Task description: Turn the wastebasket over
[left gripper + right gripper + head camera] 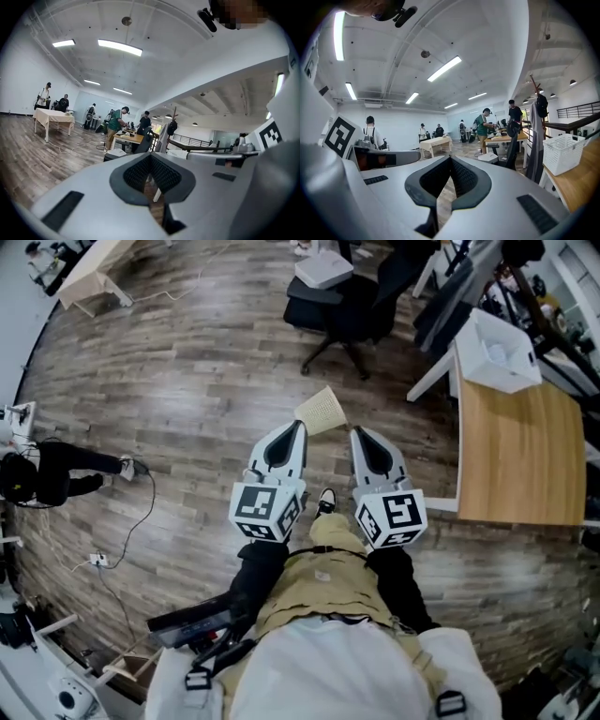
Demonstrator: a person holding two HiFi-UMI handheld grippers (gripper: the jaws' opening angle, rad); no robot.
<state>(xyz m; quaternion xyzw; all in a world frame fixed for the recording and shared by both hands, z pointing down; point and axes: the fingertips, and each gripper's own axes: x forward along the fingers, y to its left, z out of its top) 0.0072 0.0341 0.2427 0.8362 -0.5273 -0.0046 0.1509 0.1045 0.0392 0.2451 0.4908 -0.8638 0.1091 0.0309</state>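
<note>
Since our left gripper [298, 426] and right gripper [357, 433] are clenched empty, we might shove the wastebasket [495, 351] off the table [517, 460].

Head view looks steeply down on the floor [187, 409]; both gripper views face level across it.

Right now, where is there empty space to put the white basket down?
The wooden tabletop is bare on this side of the white basket. The floor is open between the left tongs and the person in black. It is crowded around the office chair.
</note>
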